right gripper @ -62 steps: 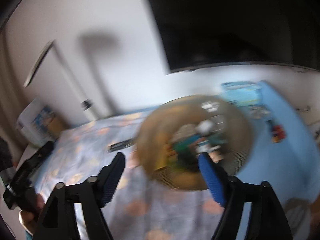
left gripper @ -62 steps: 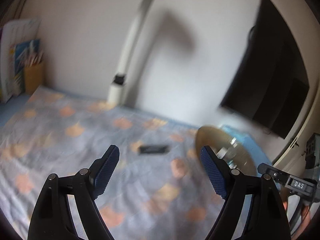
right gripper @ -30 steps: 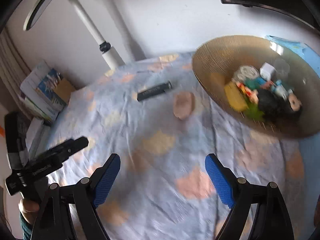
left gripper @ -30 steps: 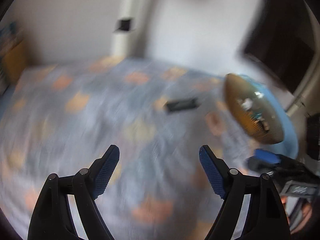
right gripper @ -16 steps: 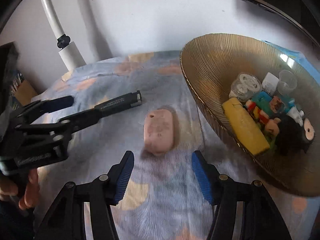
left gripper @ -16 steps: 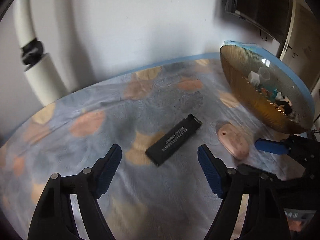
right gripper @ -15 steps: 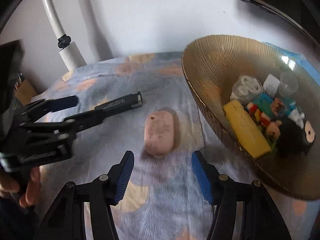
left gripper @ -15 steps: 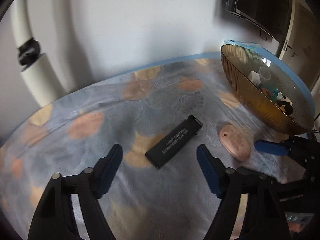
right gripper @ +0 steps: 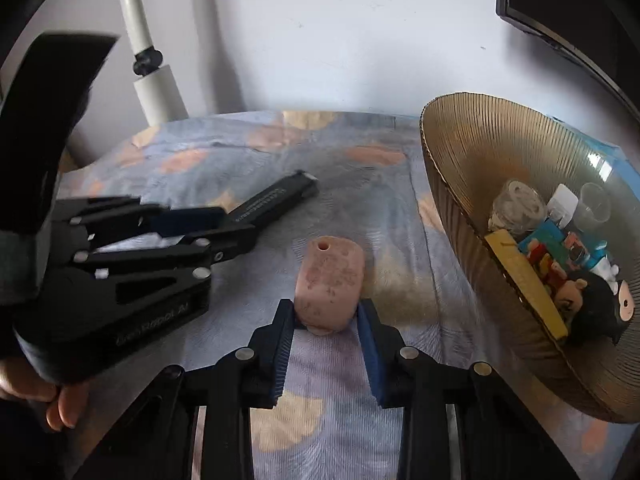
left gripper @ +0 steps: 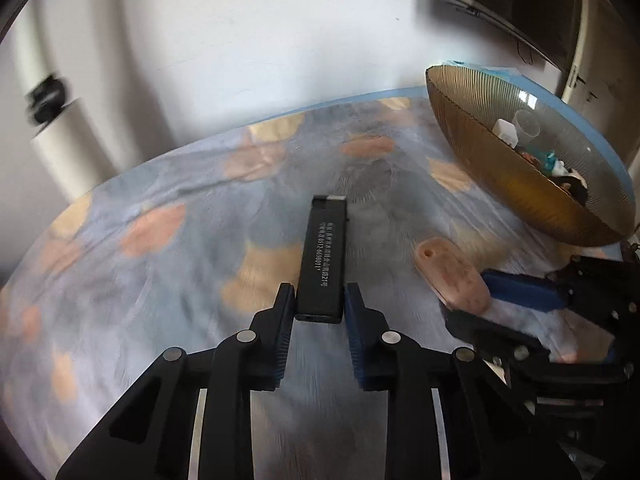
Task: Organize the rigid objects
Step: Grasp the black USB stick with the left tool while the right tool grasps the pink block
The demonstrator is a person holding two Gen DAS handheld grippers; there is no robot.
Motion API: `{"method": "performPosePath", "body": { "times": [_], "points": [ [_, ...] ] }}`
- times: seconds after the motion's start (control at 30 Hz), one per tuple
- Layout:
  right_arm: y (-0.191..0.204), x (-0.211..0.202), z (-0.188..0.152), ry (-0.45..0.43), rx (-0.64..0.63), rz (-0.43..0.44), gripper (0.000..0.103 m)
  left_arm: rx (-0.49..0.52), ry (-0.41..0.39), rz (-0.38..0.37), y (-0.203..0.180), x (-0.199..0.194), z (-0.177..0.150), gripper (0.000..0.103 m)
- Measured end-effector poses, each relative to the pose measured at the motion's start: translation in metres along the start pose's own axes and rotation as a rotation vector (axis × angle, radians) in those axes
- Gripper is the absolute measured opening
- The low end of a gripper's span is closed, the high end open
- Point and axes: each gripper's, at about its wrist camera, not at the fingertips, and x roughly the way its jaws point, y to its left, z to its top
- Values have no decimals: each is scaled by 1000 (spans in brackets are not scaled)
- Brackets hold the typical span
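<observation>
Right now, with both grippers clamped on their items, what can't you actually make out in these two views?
- Black stick, left wrist view: its white printed text is too small to read.
- Underside of the pink oval block, both views: it faces the cloth.
- Items at the gold bowl's bottom, right wrist view: piled on each other.
- Lamp head, both views: the frame edge cuts off the white lamp post.

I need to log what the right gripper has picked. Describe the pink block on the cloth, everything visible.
The pink block is a rounded oblong, pale pink with darker mottled specks, matte and stone-like, with a small round hole near its far end. It lies flat on the patterned cloth, lengthwise away from the camera, left of the ribbed amber bowl. The right gripper is shut on its near end, one blue pad on each side.
</observation>
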Motion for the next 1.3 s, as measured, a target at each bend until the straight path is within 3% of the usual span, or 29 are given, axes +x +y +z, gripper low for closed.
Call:
{"method": "performPosePath", "body": {
  "times": [0.07,0.27,0.4,0.5,0.63,0.7,0.77,0.83,0.87,1.0,1.17,1.3],
  "points": [
    [0,-5,-3,-1,-6,38,31,-44,-7,8,1,-19,-15,22],
    [8,-52,-42,5,-80,273,31,-151,-46,54,-15,-83,-70,22],
    [21,-81,-75,1,-203,293,31,-268,-68,72,-18,-109,-107,22],
    [25,-90,-95,27,-251,301,31,-364,-38,77,-24,-113,-134,21],
    [15,-95,-111,59,-265,288,31,-447,-30,4,-37,-116,-161,22],
    [5,-100,-117,64,-244,280,31,-485,-47,-78,-39,-121,-171,22],
    [-9,-100,-117,85,-202,280,31,-520,-58,-110,-37,-125,-174,24],
    [-16,-97,-117,110,-167,287,33,-546,-81,-101,-36,-130,-174,37],
    [-20,-94,-116,122,-146,288,33,-556,-99,-94,-34,-134,-172,37],
    [-24,-96,-116,130,-110,334,60,-566,-110,-83,-34,-134,-167,41],
    [-11,-95,-116,106,-142,263,60,-515,-45,-41,-45,-114,-160,41],
    [0,-92,-116,91,-190,188,58,-450,-40,26,-54,-107,-151,41]
  ]
}}
